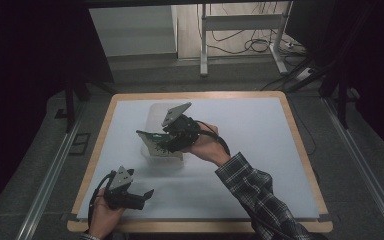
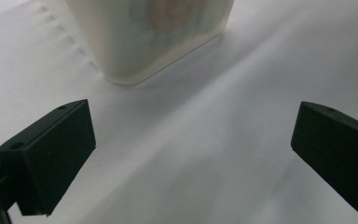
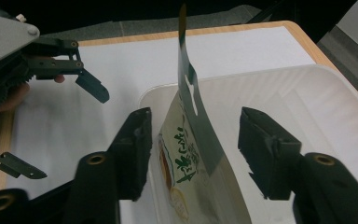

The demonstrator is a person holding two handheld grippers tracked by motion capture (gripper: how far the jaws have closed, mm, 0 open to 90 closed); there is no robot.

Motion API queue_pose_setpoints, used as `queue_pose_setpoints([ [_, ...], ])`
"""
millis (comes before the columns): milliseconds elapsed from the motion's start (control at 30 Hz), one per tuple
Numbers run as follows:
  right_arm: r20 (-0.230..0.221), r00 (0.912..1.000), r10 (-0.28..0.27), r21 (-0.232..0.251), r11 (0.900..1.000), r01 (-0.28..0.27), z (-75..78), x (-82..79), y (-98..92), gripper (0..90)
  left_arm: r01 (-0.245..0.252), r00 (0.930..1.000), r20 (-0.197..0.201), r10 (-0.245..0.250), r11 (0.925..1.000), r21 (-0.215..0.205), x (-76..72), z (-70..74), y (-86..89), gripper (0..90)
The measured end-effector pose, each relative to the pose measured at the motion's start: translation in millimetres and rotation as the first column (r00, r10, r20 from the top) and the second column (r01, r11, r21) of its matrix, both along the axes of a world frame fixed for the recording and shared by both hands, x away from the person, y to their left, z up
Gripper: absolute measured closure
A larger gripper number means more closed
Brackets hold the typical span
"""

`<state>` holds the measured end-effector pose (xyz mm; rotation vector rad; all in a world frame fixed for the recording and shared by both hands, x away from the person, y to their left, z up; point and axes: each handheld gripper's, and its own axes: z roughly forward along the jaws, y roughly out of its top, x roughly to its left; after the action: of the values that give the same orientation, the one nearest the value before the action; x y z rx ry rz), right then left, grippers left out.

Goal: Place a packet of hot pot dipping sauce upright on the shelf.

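- Right gripper: jaws apart, neither pad pressing on anything.
- Snack packet upright between those jaws, standing free in the gap, a clear margin to the pad on either side.
- Packet's lower part down inside the white tub, leaning on the near wall; header strip with its hang slot rising well above the jaw tips and curling over.
- Long axis of the packet running up and away from the jaws, edge-on to them, flat faces turned toward the two pads.
- Judged from that: packet let go and resting in the tub, so the coming move most likely a straight withdrawal back along the jaws' own line, no sideways drift, otherwise a pad could catch the tall strip and tip the packet out.
- Left gripper: jaws wide apart, nothing between them but bare white table cover.
- From the left jaws, a corner of the tub ahead and slightly to the left, well apart, untouched.
- High view: right gripper directly over the tub, left gripper low by the table's near edge, so right hand by far the nearer to the packet.
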<state>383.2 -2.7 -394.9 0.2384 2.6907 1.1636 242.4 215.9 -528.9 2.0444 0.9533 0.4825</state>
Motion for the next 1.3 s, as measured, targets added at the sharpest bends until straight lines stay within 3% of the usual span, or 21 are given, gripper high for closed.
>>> queue_pose_setpoints([
  [300, -0.011, 0.9998, -0.017, 0.01, 1.0, 0.017, 2.3, -2.4, -10.9, 34.7, 0.021, 0.9997, 0.016, -0.021, 0.9996, -0.02, -1.7, 1.7, -1.8, 0.0],
  [500, -0.043, 0.9984, -0.037, 0.025, 0.999, 0.038, 4.8, -2.5, -19.0, 31.2, 0.019, 0.9998, 0.003, -0.019, 0.9997, -0.015, -1.3, 2.2, -1.8, 0.0],
  [1300, -0.074, 0.9947, -0.071, 0.063, 0.995, 0.076, 0.8, -8.7, -49.0, 19.2, 0.014, 0.9999, 0.004, -0.014, 0.9998, 0.014, -1.4, 1.7, -3.3, 0.0],
])
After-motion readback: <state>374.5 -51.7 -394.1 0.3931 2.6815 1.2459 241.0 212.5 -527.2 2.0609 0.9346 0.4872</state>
